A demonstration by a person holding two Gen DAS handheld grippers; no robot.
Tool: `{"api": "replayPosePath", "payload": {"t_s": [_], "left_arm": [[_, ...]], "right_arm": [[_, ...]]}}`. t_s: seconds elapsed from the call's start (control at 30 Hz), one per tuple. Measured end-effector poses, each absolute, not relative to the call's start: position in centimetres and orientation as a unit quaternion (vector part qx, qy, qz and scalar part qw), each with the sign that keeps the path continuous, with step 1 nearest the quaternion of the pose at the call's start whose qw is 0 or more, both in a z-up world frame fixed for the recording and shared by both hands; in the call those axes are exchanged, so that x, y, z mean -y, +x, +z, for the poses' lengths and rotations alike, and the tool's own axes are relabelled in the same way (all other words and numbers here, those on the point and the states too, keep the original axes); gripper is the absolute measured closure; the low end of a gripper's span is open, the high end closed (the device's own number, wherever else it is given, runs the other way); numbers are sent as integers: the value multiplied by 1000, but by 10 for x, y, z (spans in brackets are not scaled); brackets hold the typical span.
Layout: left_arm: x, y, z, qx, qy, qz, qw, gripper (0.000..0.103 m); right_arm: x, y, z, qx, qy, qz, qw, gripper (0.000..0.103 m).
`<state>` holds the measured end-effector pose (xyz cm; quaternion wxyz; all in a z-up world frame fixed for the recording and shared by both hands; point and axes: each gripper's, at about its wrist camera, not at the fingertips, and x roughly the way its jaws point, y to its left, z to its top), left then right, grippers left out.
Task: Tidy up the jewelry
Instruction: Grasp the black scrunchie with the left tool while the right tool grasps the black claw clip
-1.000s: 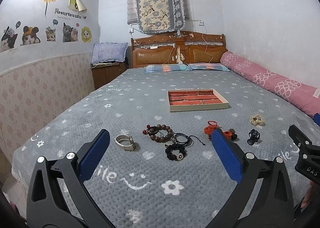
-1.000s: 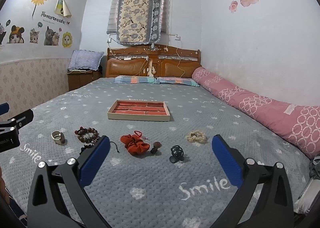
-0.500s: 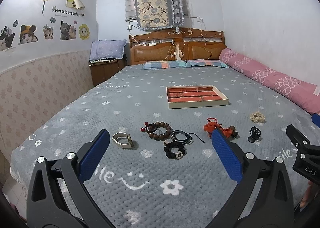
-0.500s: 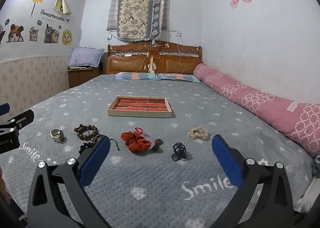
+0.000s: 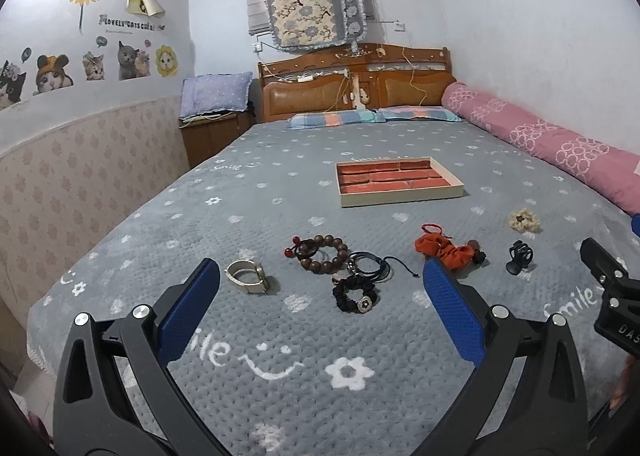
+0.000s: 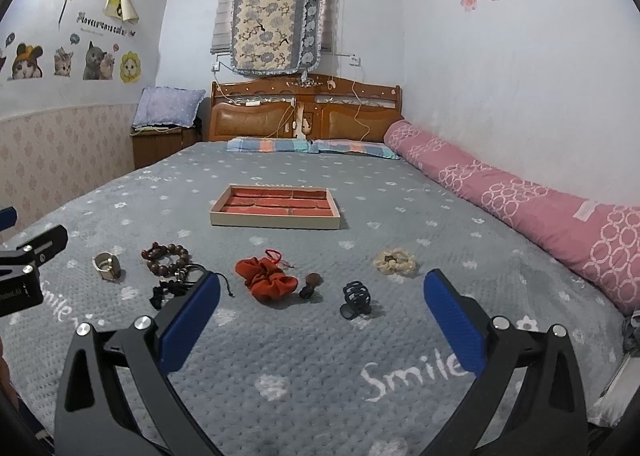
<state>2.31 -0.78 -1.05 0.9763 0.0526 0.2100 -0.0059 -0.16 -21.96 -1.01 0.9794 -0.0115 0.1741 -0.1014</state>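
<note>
A red-lined jewelry tray (image 5: 400, 198) (image 6: 276, 221) lies mid-bed. Nearer lie a pale bangle (image 5: 247, 276) (image 6: 106, 266), a brown bead bracelet (image 5: 322, 253) (image 6: 168, 258), a dark cord bracelet (image 5: 370, 265), a black scrunchie (image 5: 355, 294), an orange scrunchie (image 5: 446, 250) (image 6: 266, 278), a black claw clip (image 5: 519, 256) (image 6: 356, 298) and a beige scrunchie (image 5: 524, 221) (image 6: 395, 262). My left gripper (image 5: 320, 276) is open and empty, short of the bracelets. My right gripper (image 6: 322, 288) is open and empty, short of the clip.
The grey bedspread (image 5: 280, 336) covers the bed. A pink rolled quilt (image 6: 540, 212) lies along the right wall. Pillows (image 6: 312, 145) and a wooden headboard (image 6: 304, 112) stand at the far end. A nightstand (image 5: 212, 132) is at the back left.
Both views have tilted down slightly and edged toward the items; the jewelry sits a little higher in frame. Both grippers stay open and empty.
</note>
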Motion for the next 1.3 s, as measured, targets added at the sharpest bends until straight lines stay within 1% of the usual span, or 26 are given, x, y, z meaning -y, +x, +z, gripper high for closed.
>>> {"api": "replayPosePath", "payload": {"t_s": [0.57, 0.8, 0.93, 1.1, 1.3], "left_arm": [[0, 78, -36, -248, 33, -18, 968, 5], [-4, 109, -59, -277, 20, -34, 960, 5], [-3, 134, -79, -299, 35, -28, 953, 5], [-6, 163, -105, -331, 46, -12, 942, 5], [-5, 191, -129, -360, 58, -10, 931, 5]], "right_arm": [[233, 52, -37, -203, -18, -134, 970, 4], [255, 85, -61, -242, -8, -146, 959, 4], [270, 106, -80, -262, -12, -155, 952, 4], [294, 139, -110, -316, -11, -158, 936, 4], [306, 159, -133, -338, -5, -130, 932, 4]]}}
